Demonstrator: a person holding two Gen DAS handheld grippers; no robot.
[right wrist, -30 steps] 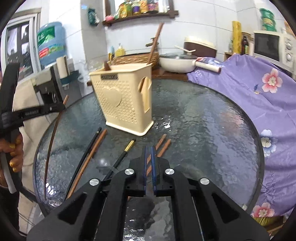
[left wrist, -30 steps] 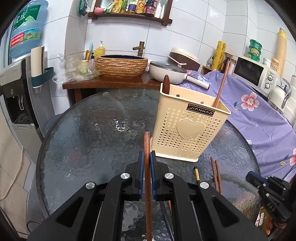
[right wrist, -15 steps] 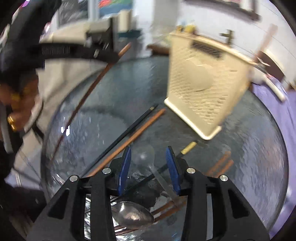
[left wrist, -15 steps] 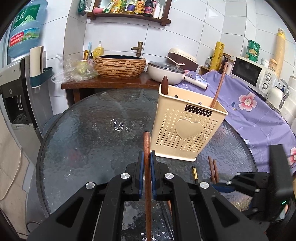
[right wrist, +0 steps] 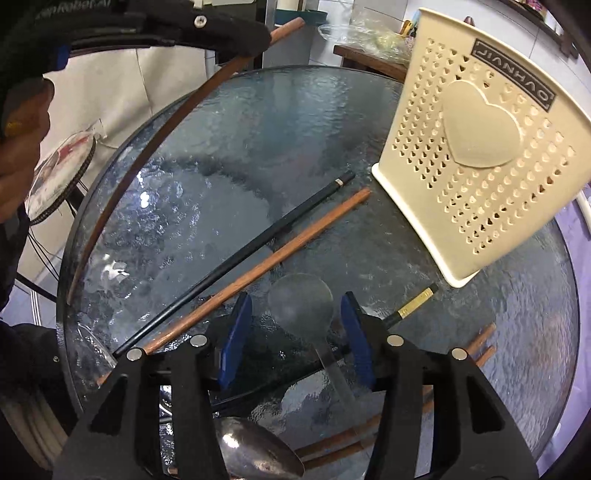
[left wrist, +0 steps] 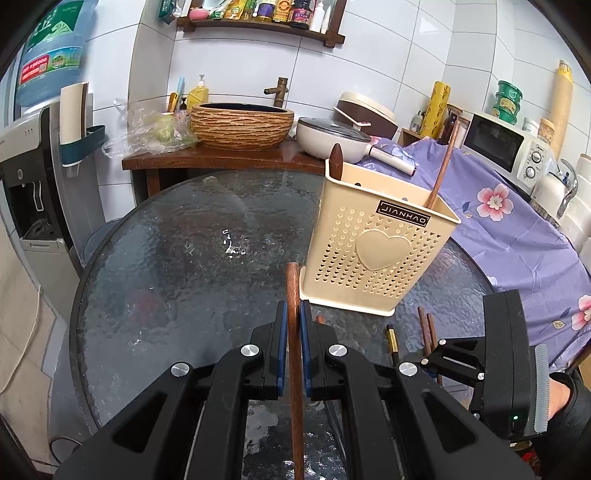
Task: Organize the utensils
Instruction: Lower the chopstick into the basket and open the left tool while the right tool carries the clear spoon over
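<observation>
Left wrist view. Our left gripper [left wrist: 291, 325] is clamped on a brown wooden chopstick [left wrist: 294, 332]; the stick runs up between the blue pads [left wrist: 281, 343], its tip poking out just short of the holder [left wrist: 376, 258]. The holder, cream plastic with heart holes, stands upright on the round glass table [left wrist: 177, 280]. Inside it: a dark wooden handle [left wrist: 336, 162] at the far-left corner and a long wooden utensil [left wrist: 441, 166] leaning out at the far-right corner. On the glass just in front of the holder lie a pair of brown sticks [left wrist: 426, 328] and a black stick with gold end [left wrist: 392, 341]. Our right gripper [left wrist: 495, 369] shows from the side, to the right of and nearer than the holder; its fingers we cannot read from here.

Right wrist view. Our right gripper [right wrist: 291, 332] is spread wide, pads [right wrist: 236, 332] apart, gripping nothing. Between them, on the glass [right wrist: 280, 118] in front of the holder [right wrist: 476, 147], lies a clear spoon [right wrist: 301, 306]. A metal spoon [right wrist: 255, 454] lies nearer still, partly under the gripper. Left of the holder, side by side: a black stick [right wrist: 236, 262] and a brown one [right wrist: 258, 269]. The gold-ended stick [right wrist: 413, 306] lies just in front of the holder's base, the brown pair [right wrist: 484, 343] beyond it to the right. Far left of the holder, the held chopstick [right wrist: 155, 144] hangs above the glass in the left gripper [right wrist: 221, 33].
</observation>
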